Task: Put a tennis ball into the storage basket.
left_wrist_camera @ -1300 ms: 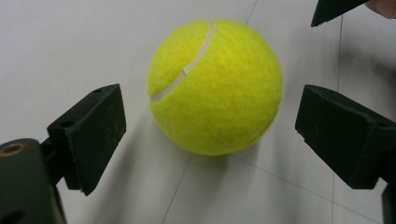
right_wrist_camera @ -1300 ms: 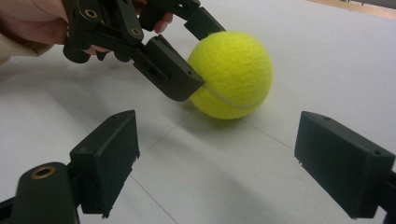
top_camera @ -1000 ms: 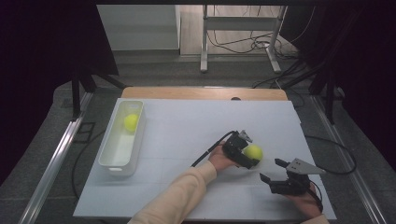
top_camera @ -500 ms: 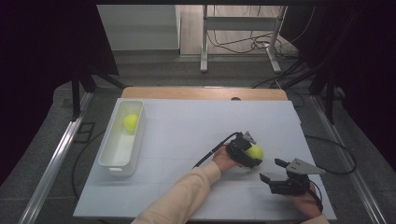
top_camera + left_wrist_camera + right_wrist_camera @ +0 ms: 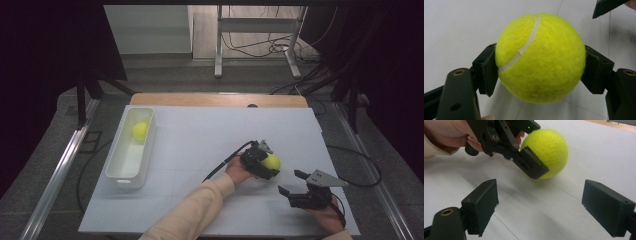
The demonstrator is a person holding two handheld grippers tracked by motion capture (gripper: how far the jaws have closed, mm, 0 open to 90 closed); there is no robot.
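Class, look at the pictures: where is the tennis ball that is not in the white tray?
In the high view the tennis ball sits right of centre on the white table, clamped between the left gripper's jaws, just up-left of the open right gripper.

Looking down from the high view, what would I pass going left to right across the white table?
White bin holding a tennis ball → left gripper shut on another tennis ball → right gripper, jaws open and empty.

White table top (image 5: 200, 135) with a wooden far edge, grey floor (image 5: 60, 165), black curtains (image 5: 45, 45) both sides, metal stand (image 5: 257, 30) behind, loose cables (image 5: 260, 47).
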